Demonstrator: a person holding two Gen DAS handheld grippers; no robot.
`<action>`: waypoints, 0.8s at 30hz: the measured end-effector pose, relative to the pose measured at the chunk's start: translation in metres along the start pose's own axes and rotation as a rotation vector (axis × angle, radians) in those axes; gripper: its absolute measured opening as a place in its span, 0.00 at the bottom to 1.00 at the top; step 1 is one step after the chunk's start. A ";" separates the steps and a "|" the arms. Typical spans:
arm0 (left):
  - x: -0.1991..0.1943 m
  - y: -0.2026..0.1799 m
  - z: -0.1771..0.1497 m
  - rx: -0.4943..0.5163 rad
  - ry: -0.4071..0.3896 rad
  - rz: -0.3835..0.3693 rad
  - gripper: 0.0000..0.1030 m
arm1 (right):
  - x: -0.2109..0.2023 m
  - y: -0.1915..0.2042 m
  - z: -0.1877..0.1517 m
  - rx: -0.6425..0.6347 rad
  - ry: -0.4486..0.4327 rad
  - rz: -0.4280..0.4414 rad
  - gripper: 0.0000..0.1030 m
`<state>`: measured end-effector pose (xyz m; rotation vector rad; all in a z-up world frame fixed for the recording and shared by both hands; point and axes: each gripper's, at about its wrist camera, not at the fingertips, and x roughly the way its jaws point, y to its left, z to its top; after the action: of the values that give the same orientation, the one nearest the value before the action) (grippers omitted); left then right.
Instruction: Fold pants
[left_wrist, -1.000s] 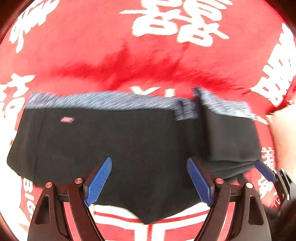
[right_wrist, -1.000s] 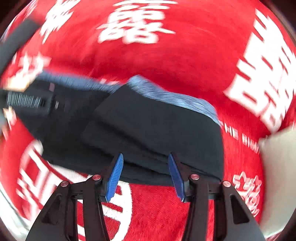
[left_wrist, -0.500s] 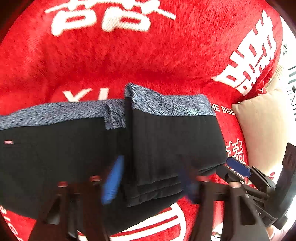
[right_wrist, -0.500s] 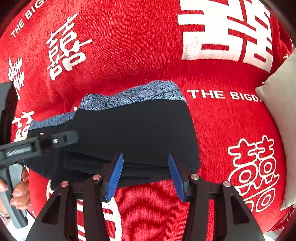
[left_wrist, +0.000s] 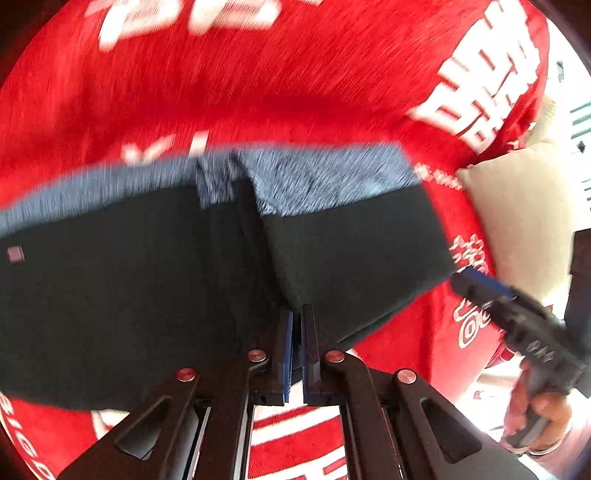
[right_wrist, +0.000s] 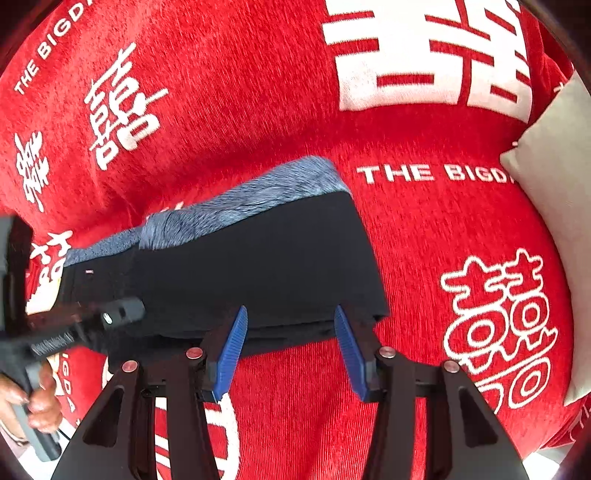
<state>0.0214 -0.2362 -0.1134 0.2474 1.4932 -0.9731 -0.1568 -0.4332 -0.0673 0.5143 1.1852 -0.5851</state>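
Note:
Black pants (left_wrist: 129, 295) with a blue-grey waistband (left_wrist: 325, 177) lie on a red blanket; their right part is folded over into a thicker stack. My left gripper (left_wrist: 297, 317) is shut, its tips pinching the near edge of that folded flap where the fold line runs down. In the right wrist view the folded stack (right_wrist: 258, 266) lies just ahead of my right gripper (right_wrist: 290, 314), which stands half open over the stack's near edge with nothing pressed between the pads. The right gripper (left_wrist: 480, 284) also shows at the stack's right corner.
The red blanket (right_wrist: 258, 92) with white characters covers the whole surface. A beige pillow (right_wrist: 554, 147) lies at the right edge. A person's hand (right_wrist: 37, 402) holds the left gripper's handle at the lower left.
The left jaws went from wide open to shut at the folded flap's near edge, after shifting right along the pants. The right gripper swung round and settled at the stack's near edge.

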 end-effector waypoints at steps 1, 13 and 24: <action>0.005 0.005 -0.006 -0.020 0.001 -0.004 0.04 | 0.002 -0.001 -0.002 0.002 0.009 0.002 0.52; -0.030 -0.004 0.000 -0.025 -0.061 0.126 0.05 | -0.003 -0.018 0.005 0.033 0.004 0.013 0.52; 0.006 -0.038 0.036 -0.040 -0.103 0.290 0.05 | 0.024 -0.043 0.061 0.097 0.039 0.047 0.28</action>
<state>0.0205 -0.2862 -0.0984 0.3681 1.3373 -0.7128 -0.1362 -0.5084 -0.0751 0.6363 1.1829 -0.5967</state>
